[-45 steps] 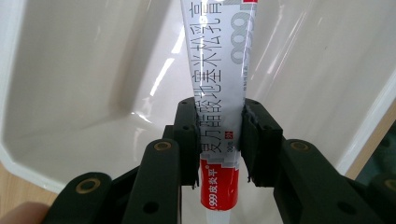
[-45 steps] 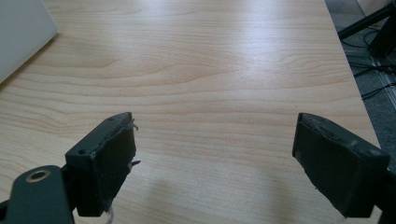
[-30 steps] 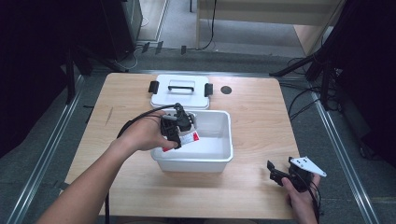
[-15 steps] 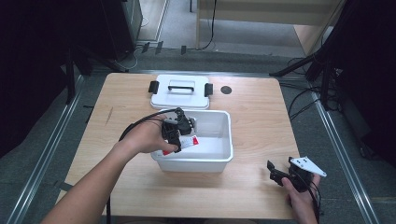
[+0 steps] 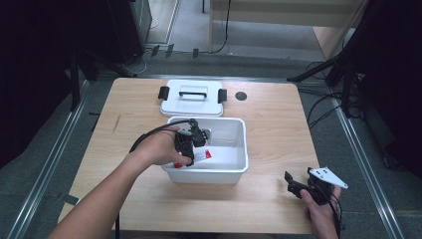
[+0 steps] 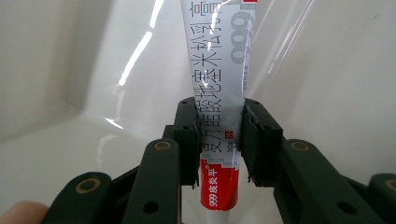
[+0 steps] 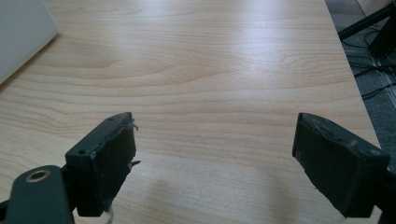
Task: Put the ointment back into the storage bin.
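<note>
Nearest, at five o'clock on the pale wood-grain table (image 5: pixel 278 149), the right gripper (image 7: pixel 215 158) rests low in its hand, matte black jaws spread wide over bare board. At the centre, the left gripper (image 6: pixel 218 140) dips into the glossy white plastic bin (image 5: pixel 234 172), pinching a flat white-and-red tube (image 6: pixel 219 84) printed "999" with Chinese characters. At twelve o'clock lies the bin's rectangular lid (image 5: pixel 193 99).
</note>
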The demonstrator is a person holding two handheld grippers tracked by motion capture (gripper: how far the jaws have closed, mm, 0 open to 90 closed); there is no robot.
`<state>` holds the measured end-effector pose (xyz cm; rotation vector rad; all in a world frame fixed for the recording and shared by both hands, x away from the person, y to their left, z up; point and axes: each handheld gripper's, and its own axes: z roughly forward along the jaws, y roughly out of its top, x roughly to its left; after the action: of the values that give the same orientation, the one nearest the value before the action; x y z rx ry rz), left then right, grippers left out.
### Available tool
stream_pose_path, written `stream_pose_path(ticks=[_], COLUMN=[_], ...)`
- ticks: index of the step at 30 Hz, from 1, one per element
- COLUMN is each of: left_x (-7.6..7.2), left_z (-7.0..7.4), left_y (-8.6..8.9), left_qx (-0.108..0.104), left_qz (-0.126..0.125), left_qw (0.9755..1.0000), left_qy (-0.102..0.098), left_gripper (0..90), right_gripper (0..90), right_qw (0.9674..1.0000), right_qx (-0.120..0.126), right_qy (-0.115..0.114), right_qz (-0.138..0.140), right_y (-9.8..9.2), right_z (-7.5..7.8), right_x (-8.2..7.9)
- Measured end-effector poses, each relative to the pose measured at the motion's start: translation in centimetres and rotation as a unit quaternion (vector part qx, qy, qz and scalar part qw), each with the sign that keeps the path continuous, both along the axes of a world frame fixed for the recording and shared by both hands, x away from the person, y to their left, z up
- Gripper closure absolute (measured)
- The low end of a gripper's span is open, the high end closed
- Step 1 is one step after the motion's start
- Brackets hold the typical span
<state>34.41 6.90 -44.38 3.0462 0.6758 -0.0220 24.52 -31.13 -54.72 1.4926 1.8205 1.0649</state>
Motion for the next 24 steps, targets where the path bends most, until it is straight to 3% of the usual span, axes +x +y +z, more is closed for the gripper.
stream_pose_path(ticks=[11, 24], left_x=[0.0, 0.2], left_z=[-0.8, -1.2], left_y=[-0.4, -0.5], left_qx=[0.014, 0.016], left_qz=[-0.001, 0.003], left_qw=[0.9998, 0.9996], left_qy=[0.011, 0.024], left_gripper=[70.3, 70.0], right_gripper=[13.5, 13.5], right_qw=[1.0000, 1.0000], right_qx=[0.000, 0.001], right_qy=[0.000, 0.001], right_qz=[0.000, 0.000], right_y=[0.0, 0.0], right_z=[0.0, 0.0], right_x=[0.0, 0.0])
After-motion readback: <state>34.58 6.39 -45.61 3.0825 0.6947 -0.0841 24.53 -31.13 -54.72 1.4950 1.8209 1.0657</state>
